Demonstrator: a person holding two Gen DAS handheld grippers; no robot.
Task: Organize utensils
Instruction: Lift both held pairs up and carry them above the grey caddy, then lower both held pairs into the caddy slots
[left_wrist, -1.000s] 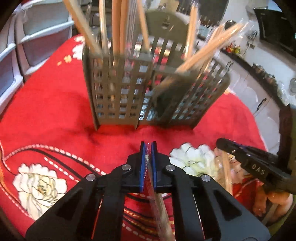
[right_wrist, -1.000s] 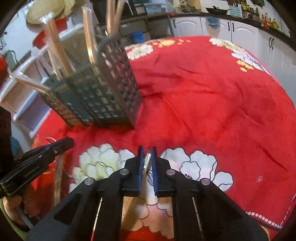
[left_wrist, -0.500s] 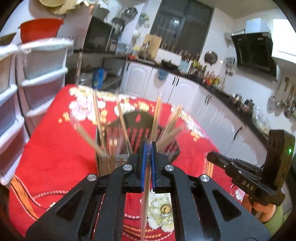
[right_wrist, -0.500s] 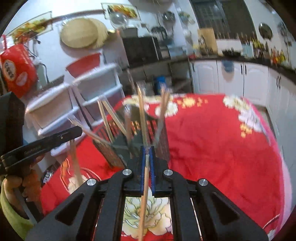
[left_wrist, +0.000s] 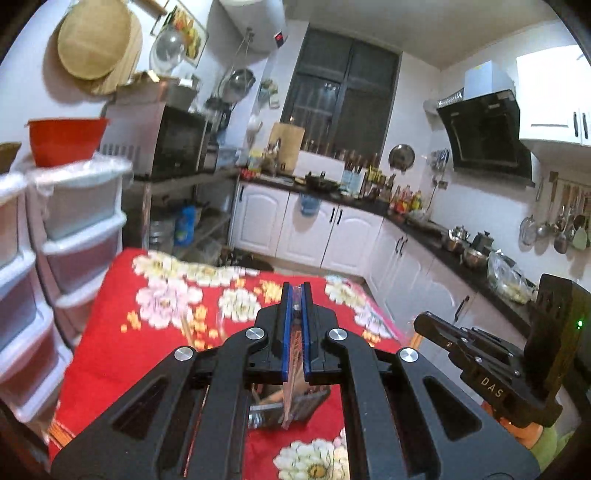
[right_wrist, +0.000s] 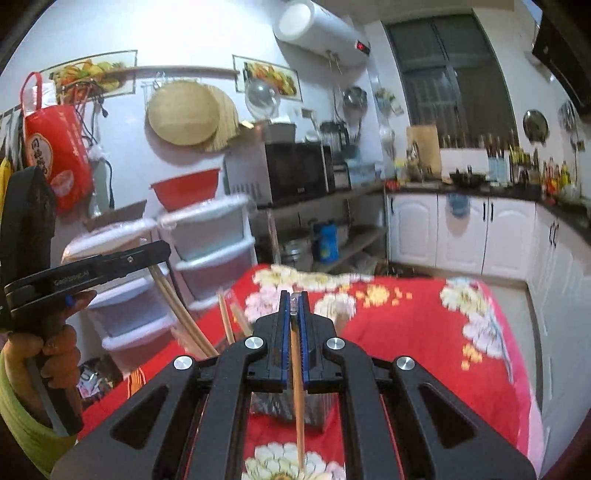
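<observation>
Two grippers: each pinches one wrapped chopstick, and both are held above a red flowered tablecloth (left_wrist: 110, 354).
Left gripper (left_wrist: 295, 291): blue pads pressed almost together, a thin stick in clear wrapper clamped between them.
Left chopstick (left_wrist: 291, 384): long axis runs along the fingers; its top end sits at the fingertips and the rest hangs down and back below the pads, roughly upright. From the right wrist view two tan sticks (right_wrist: 177, 306) hang slanting down below the left gripper's black body (right_wrist: 92, 269); whether they are one wrapped pair I cannot tell.
Left hand (right_wrist: 55, 350): wrapped around the left gripper's handle, with a green sleeve at the wrist.
Utensil holder (left_wrist: 291, 406): a dark slatted basket on the cloth, seen under the left fingers and partly hidden by them; blurred stick tops (right_wrist: 225, 317) rise just left of the right fingers.
Right gripper (right_wrist: 293, 295): pads closed tight on a tan chopstick, with the clear wrapper tip poking out at the fingertips.
Right chopstick (right_wrist: 297, 387): long axis in line with the fingers, dropping near-vertically below the pads towards a white flower on the cloth.
Right gripper from the left view (left_wrist: 424, 321): well to the right of the left fingers, black body marked DAS, fingertips not clearly shown.
</observation>
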